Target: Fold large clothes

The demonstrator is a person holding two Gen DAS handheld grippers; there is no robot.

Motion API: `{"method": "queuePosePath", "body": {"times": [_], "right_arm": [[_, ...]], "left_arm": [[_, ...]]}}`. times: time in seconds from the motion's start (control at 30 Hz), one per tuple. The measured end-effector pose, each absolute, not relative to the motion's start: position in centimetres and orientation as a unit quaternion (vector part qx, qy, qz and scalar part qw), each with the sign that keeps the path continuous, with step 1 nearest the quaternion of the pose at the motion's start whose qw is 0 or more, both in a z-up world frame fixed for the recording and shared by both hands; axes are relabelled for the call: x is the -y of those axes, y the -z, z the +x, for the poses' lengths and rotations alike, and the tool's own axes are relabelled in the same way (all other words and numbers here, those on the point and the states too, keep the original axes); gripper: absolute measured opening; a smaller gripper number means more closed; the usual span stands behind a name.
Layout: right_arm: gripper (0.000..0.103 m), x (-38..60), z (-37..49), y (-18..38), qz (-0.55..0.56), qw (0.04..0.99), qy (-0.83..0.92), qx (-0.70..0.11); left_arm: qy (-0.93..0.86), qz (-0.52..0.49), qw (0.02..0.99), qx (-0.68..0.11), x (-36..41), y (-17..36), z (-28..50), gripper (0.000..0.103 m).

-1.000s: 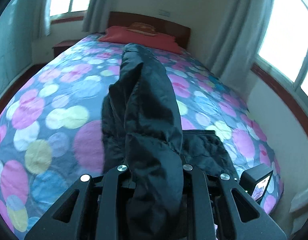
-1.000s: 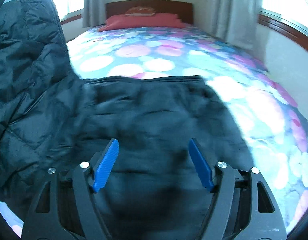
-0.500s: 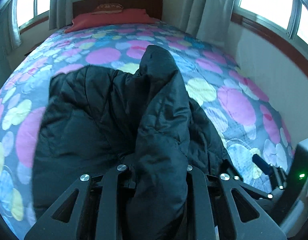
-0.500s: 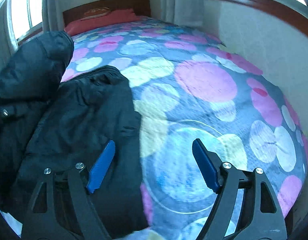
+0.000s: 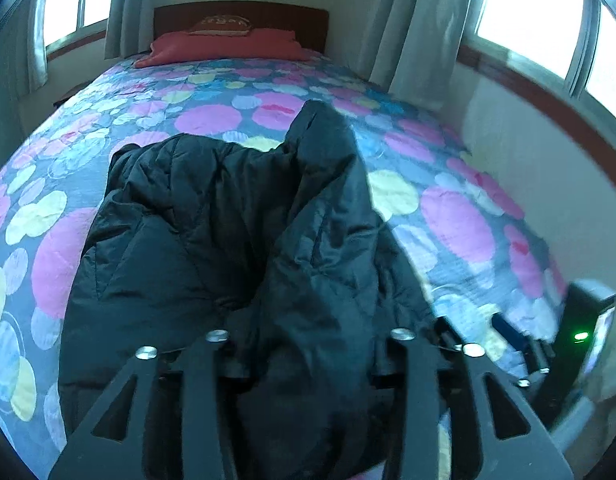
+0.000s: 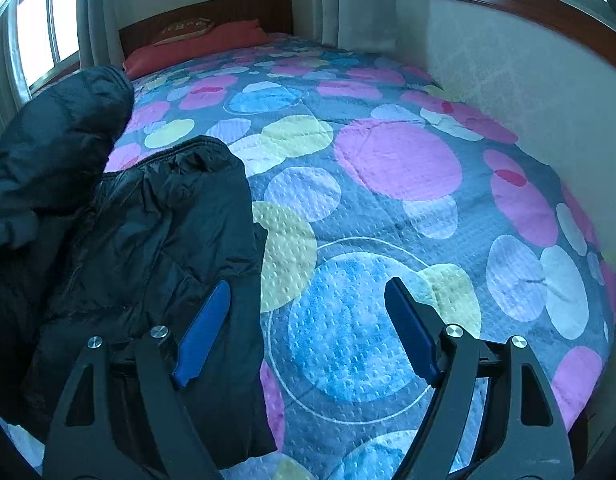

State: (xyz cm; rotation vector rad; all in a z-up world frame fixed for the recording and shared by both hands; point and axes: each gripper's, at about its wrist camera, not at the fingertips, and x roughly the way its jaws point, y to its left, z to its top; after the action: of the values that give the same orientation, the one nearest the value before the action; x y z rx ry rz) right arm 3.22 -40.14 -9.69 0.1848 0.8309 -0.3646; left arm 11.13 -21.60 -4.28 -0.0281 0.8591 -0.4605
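A black puffer jacket (image 5: 179, 248) lies on the bed's near end; it also shows at the left of the right wrist view (image 6: 155, 248). My left gripper (image 5: 308, 360) is shut on a bunched fold of the jacket, which rises over the jaws and hides the fingertips. That raised fold shows in the right wrist view (image 6: 55, 140). My right gripper (image 6: 303, 320) is open and empty, with blue pads (image 6: 203, 336), just right of the jacket's edge above the bedspread. It shows at the right edge of the left wrist view (image 5: 520, 344).
The bed has a spotted bedspread (image 6: 388, 160) with pink, blue and yellow circles. Red pillows (image 5: 227, 44) and a wooden headboard (image 5: 239, 12) are at the far end. A wall (image 6: 508, 92) with windows runs along the right side; curtains (image 5: 420, 28) hang there.
The left gripper has kept its hold on the jacket fold and lowered it slightly over the jacket. The right gripper has moved a little further right, off the jacket, staying open.
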Motion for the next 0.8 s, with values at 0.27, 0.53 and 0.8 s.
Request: {"method": "queuePosePath", "body": {"times": [0.27, 0.53, 0.8], "right_arm": [[0.079, 38.3, 3.1, 7.1, 0.082, 0.905, 0.162, -0.385], [0.079, 34.3, 4.4, 2.0, 0.063, 0.929, 0.128, -0.34], [0.08, 29.3, 8.3, 0.3, 0.041, 0.936, 0.068, -0.344]], "left_arm": [[0.247, -0.054, 0.901, -0.352, 17.2, -0.4, 8.9, 0.06], [0.139, -0.091, 0.931, -0.326, 8.3, -0.5, 11.3, 0.064], [0.094, -0.108, 0.922, -0.361, 3.8, 2.9, 13.2, 0.064]]}}
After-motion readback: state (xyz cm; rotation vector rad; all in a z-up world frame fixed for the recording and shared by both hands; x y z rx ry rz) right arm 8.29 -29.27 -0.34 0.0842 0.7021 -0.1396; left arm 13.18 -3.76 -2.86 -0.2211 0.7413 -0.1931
